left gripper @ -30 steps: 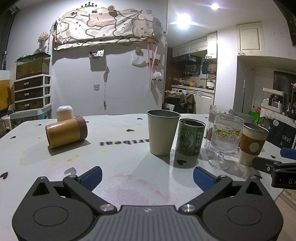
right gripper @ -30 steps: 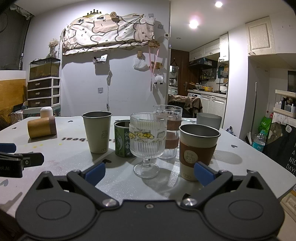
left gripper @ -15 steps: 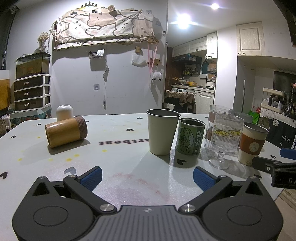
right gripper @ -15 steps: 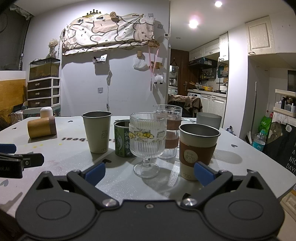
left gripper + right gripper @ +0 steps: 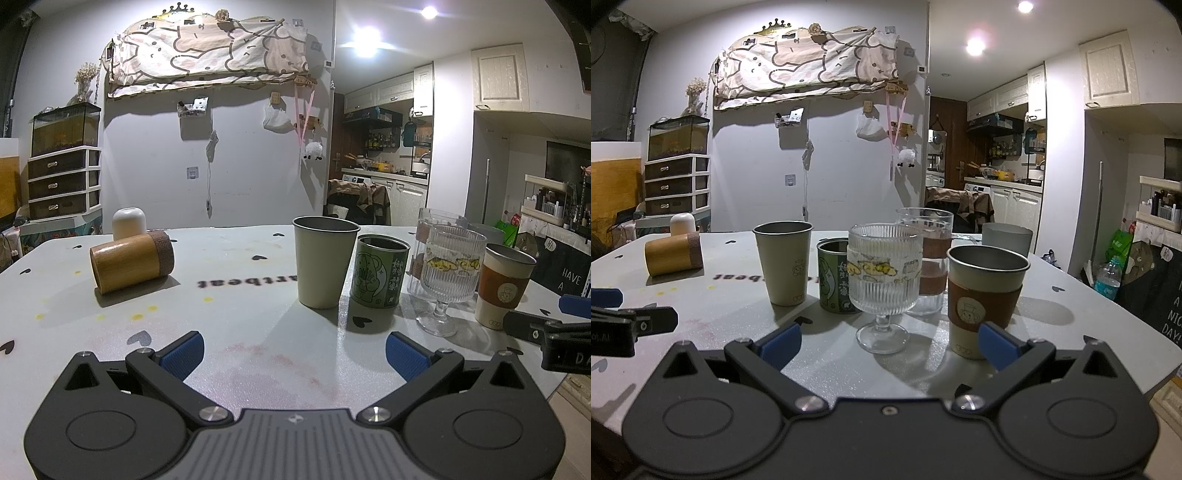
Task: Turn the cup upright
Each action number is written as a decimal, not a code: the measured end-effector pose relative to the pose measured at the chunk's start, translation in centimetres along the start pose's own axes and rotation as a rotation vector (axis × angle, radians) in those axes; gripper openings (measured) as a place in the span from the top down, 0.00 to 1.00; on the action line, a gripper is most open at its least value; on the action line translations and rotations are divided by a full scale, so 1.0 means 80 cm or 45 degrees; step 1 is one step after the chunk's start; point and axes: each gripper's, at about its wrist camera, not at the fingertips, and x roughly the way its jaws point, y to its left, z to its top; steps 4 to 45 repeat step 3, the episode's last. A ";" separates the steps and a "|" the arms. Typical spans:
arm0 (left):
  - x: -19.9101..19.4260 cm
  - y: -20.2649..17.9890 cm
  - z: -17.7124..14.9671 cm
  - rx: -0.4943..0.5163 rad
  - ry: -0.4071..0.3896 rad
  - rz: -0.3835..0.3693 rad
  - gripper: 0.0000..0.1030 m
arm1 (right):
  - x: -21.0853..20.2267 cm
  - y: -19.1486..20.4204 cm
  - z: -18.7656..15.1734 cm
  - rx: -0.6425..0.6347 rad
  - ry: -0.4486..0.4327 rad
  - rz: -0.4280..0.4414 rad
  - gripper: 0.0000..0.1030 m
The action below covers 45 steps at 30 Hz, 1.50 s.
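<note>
Two claws: both spread wide above the counter (image 5: 258,317), neither holding anything.
Left claw (image 5: 293,349): blue pads apart, bare counter between them.
Right claw (image 5: 888,341): blue pads apart, a ribbed stemmed glass (image 5: 884,284) standing just beyond the gap.
Upright group: beige cup (image 5: 324,261), green tin (image 5: 380,277), sleeved cup (image 5: 502,286), close together at centre-right.
Task cup: wooden cup (image 5: 131,260) lying on its side at far left, well apart from the group, a white rounded object (image 5: 128,223) just behind it.
</note>
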 end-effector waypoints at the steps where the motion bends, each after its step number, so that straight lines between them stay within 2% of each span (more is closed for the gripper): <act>1: 0.000 0.000 0.000 0.001 0.000 -0.001 0.00 | 0.000 0.000 0.000 0.001 -0.001 -0.001 0.00; 45: 0.000 0.000 0.000 0.001 0.000 -0.001 0.00 | 0.000 0.000 0.000 0.000 -0.001 0.000 0.00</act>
